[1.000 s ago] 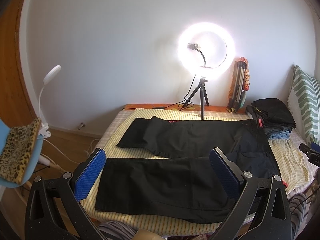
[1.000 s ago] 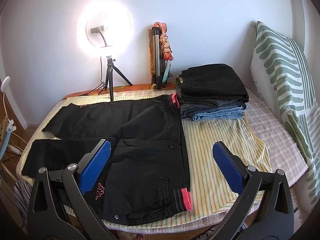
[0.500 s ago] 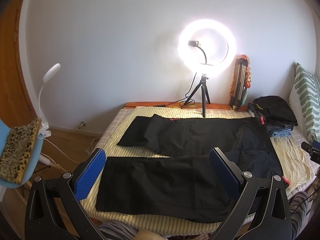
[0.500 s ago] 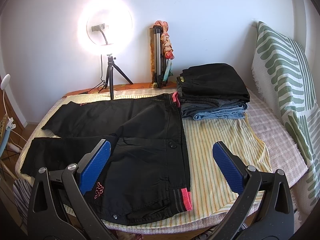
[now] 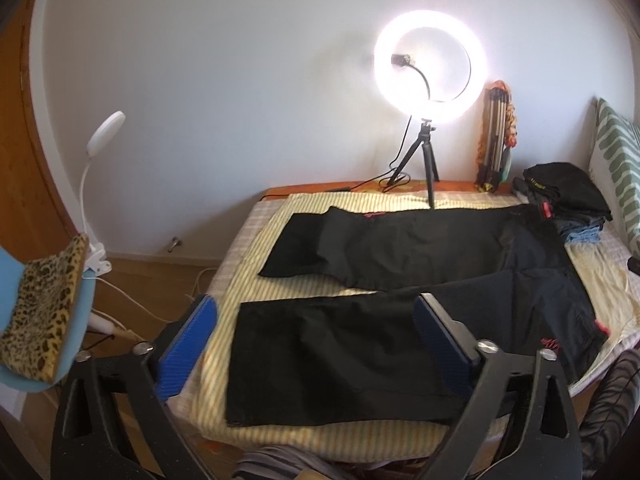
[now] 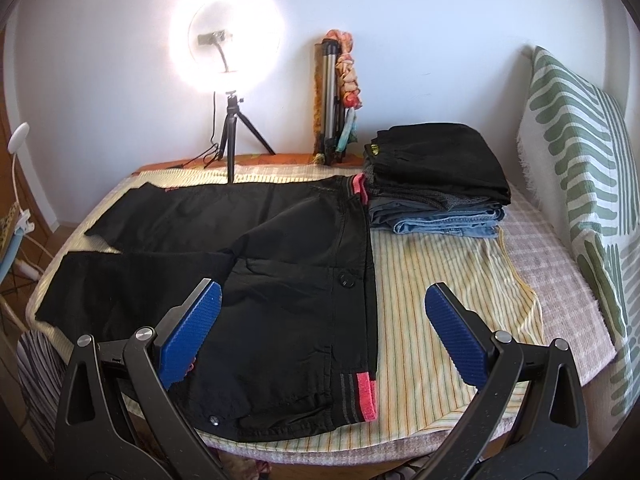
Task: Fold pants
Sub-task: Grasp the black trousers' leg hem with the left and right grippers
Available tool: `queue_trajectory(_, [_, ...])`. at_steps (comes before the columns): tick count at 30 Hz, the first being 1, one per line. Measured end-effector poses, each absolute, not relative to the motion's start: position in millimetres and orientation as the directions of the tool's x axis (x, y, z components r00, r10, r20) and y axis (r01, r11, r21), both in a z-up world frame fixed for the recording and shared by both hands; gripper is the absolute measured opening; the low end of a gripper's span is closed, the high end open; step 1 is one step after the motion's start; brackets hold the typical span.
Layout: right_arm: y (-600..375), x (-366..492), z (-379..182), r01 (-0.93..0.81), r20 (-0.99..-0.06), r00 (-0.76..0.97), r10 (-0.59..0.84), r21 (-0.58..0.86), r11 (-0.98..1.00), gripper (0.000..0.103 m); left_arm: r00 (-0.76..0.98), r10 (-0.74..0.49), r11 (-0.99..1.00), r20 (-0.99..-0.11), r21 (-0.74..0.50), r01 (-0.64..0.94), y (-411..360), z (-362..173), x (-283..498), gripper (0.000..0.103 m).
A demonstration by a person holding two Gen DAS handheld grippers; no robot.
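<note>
Black pants (image 5: 400, 264) lie flat and unfolded on the striped sheet (image 5: 256, 276), both legs spread apart toward the left, the waistband with pink trim at the right. In the right wrist view the pants (image 6: 280, 264) show the waistband (image 6: 366, 396) near the front edge. My left gripper (image 5: 316, 340) is open and empty, held above the near leg's hem end. My right gripper (image 6: 320, 332) is open and empty, held above the waist part.
A lit ring light on a tripod (image 5: 430, 76) stands at the back. A stack of folded clothes (image 6: 440, 176) sits at the back right beside a folded tripod (image 6: 332, 100). A green-patterned pillow (image 6: 580, 152) leans at the right. A chair with a leopard-print cloth (image 5: 40, 304) stands left.
Both grippers have moved slightly closer to the bed and a little lower. The pants have not moved, and both grippers have stayed open.
</note>
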State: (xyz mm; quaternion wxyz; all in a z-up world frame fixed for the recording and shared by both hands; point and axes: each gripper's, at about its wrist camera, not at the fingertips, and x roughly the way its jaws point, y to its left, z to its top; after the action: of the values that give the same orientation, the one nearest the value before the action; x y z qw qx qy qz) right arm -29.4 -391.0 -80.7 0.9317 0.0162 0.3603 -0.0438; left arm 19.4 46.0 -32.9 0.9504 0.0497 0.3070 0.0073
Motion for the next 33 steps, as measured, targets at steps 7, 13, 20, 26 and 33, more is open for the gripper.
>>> queue_trajectory(7, [-378.4, -29.8, -94.4, -0.043, -0.712, 0.702, -0.006, -0.051, 0.998, 0.092, 0.75, 0.037, 0.996, -0.66, 0.087, 0.028, 77.9, -57.9, 29.4, 0.071])
queue_trajectory(13, [-351.2, -38.8, -115.4, -0.235, -0.768, 0.634, 0.094, -0.076, 0.969, 0.087, 0.685, 0.018, 0.995, -0.728, 0.079, 0.058, 95.3, -85.9, 28.2, 0.056])
queue_trajectory(20, [-310.5, -48.7, -144.7, -0.402, -0.819, 0.531, 0.216, -0.019, 0.915, 0.087, 0.594, 0.0, 0.988, -0.804, 0.09, 0.123, 101.7, -116.7, 19.5, 0.052])
queue_trajectory(26, [-274.7, -48.9, -182.0, -0.509, -0.875, 0.436, 0.21, -0.048, 0.859, 0.087, 0.539, -0.044, 0.976, -0.841, 0.079, 0.202, 90.4, -142.2, 18.2, 0.052])
queue_trajectory(33, [-255.7, -47.5, -208.2, -0.57, -0.908, 0.4, 0.122, -0.142, 0.809, 0.08, 0.504, -0.099, 0.965, -0.858, 0.04, 0.258, 79.6, -158.6, 22.6, 0.052])
